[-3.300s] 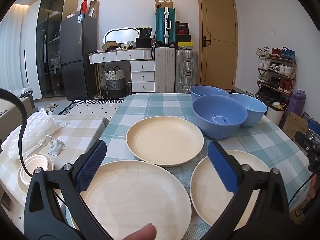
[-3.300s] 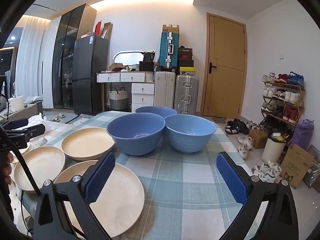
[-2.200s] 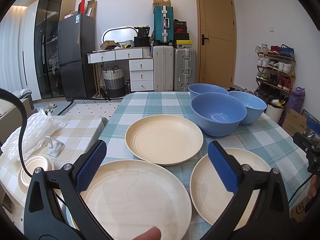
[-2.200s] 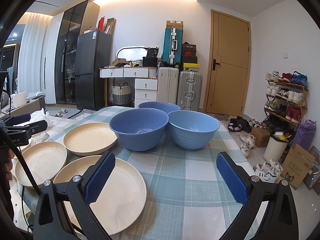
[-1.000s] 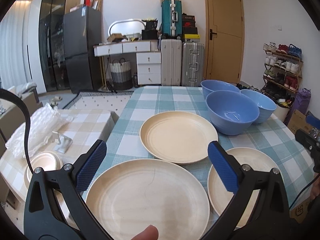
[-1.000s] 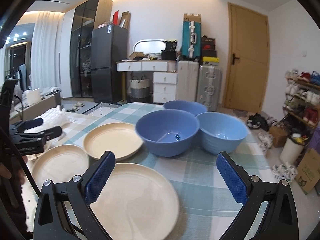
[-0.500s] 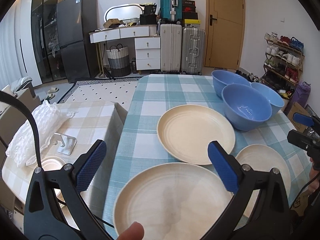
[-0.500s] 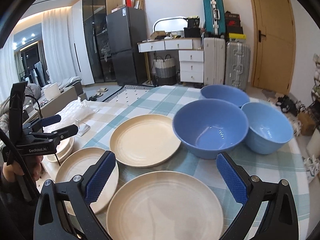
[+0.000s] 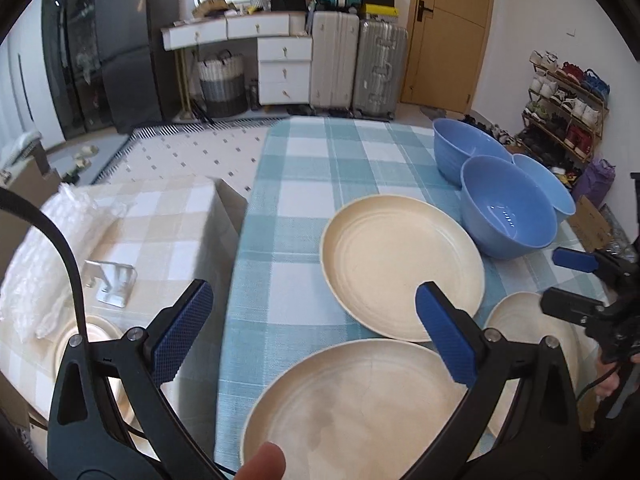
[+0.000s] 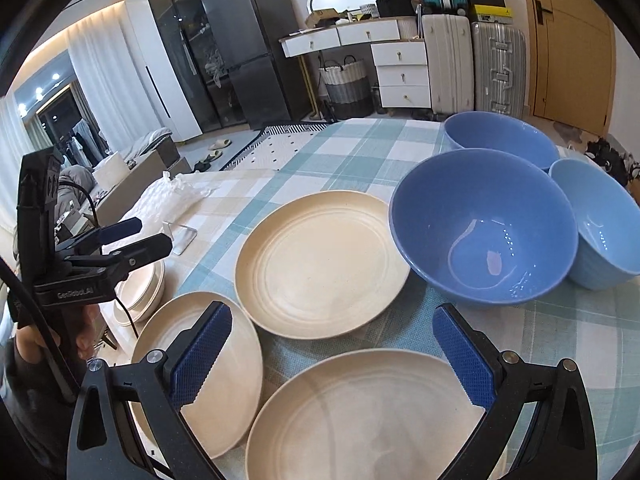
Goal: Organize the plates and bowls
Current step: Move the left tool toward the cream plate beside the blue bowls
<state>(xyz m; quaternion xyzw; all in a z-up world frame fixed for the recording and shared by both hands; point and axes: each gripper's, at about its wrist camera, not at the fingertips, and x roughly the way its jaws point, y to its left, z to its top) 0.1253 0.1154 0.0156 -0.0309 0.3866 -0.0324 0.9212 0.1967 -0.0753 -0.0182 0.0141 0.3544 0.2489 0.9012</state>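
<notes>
Three cream plates lie on the checked tablecloth. In the left wrist view the near plate [image 9: 356, 404] is below my open left gripper [image 9: 316, 332], the far plate [image 9: 400, 268] beyond it, a third plate [image 9: 516, 320] at right under my right gripper. Three blue bowls [image 9: 508, 208] stand at the far right. In the right wrist view my open right gripper [image 10: 332, 348] hovers over the nearest plate [image 10: 360, 416], with the left plate [image 10: 200, 364], the middle plate [image 10: 320, 260] and the large bowl [image 10: 480, 228] ahead. Both grippers are empty.
A lower side table [image 9: 132, 232] with a beige checked cloth stands left, holding bubble wrap [image 9: 48, 256], a metal stand [image 9: 112, 280] and stacked small cream dishes [image 10: 140, 288]. Suitcases, drawers and a fridge line the far wall. A shoe rack [image 9: 568, 92] stands right.
Both grippers have risen and tilted down over the plates. The left view swung left towards the side table; the right view swung left, bringing all three plates into view. Both stayed open.
</notes>
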